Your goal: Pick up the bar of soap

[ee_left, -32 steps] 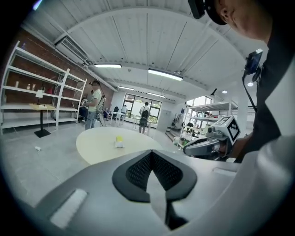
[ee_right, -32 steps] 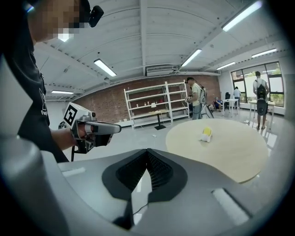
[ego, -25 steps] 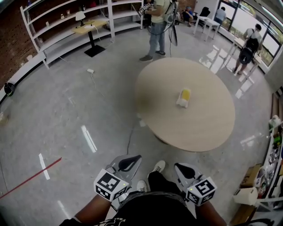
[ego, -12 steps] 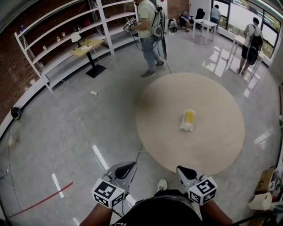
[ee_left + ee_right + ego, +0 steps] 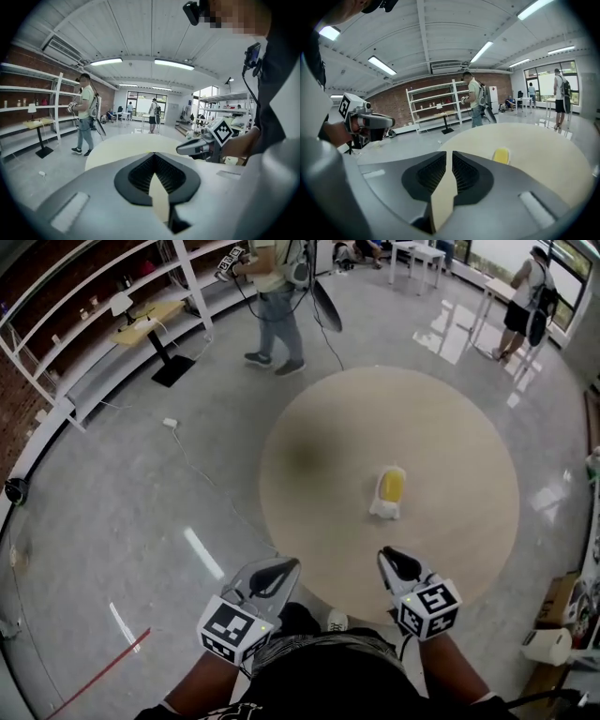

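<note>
We hold both grippers low and close to our body, bare forearms (image 5: 199, 688) pointing forward, at the near edge of the round table (image 5: 450, 427). Our left gripper (image 5: 278, 568) shows over the grey floor (image 5: 141, 493), just beside the table's near rim and angled a little to the right. Its jaws stand together, tips touching, with nothing in them. Our right gripper (image 5: 394, 557) shows over the table's near edge and points toward its middle. Its jaws are opening: a narrow slit parts the tips, and nothing sits between them. The bar of soap (image 5: 390, 488) lies on the table near its middle, ahead of the right gripper and apart from it, yellow at the far end and whitish toward us. Each gripper carries a marker cube (image 5: 232, 629) printed with black-and-white square patterns. Any print on the soap is too small for us to read
</note>
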A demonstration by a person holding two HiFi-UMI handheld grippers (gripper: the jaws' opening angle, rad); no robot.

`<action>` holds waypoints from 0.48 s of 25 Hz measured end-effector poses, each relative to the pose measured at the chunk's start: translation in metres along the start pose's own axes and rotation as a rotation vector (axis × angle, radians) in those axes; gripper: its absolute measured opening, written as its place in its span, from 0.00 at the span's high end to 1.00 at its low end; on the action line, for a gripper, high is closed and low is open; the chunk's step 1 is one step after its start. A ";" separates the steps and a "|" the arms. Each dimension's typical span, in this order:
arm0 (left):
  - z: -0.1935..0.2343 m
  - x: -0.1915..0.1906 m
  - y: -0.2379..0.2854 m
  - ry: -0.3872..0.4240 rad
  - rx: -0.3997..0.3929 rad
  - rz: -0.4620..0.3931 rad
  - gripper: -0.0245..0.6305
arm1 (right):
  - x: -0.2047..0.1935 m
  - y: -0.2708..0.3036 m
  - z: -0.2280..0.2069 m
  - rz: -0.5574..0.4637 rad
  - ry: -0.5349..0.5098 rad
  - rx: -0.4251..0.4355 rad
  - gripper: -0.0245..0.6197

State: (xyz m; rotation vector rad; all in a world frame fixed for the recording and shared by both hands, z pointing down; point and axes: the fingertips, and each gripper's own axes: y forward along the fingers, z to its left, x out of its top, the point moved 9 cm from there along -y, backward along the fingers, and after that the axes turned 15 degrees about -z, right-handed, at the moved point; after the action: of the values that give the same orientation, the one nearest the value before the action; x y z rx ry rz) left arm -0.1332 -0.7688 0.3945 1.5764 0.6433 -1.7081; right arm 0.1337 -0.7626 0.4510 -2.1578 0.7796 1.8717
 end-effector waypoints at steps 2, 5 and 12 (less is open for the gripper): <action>0.015 -0.009 0.019 0.006 -0.052 0.032 0.95 | -0.003 0.014 -0.013 0.010 0.012 -0.062 0.87; 0.052 -0.018 0.049 -0.007 -0.119 0.067 0.95 | -0.008 0.043 -0.032 0.041 0.021 -0.160 0.80; 0.160 -0.039 0.119 -0.052 -0.253 0.105 0.95 | -0.041 0.129 -0.095 0.195 -0.054 -0.439 0.69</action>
State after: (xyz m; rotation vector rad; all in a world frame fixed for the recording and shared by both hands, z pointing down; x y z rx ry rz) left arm -0.1414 -0.9587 0.4661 1.3599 0.7076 -1.5207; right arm 0.1499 -0.9048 0.5341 -2.3303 0.6343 2.3789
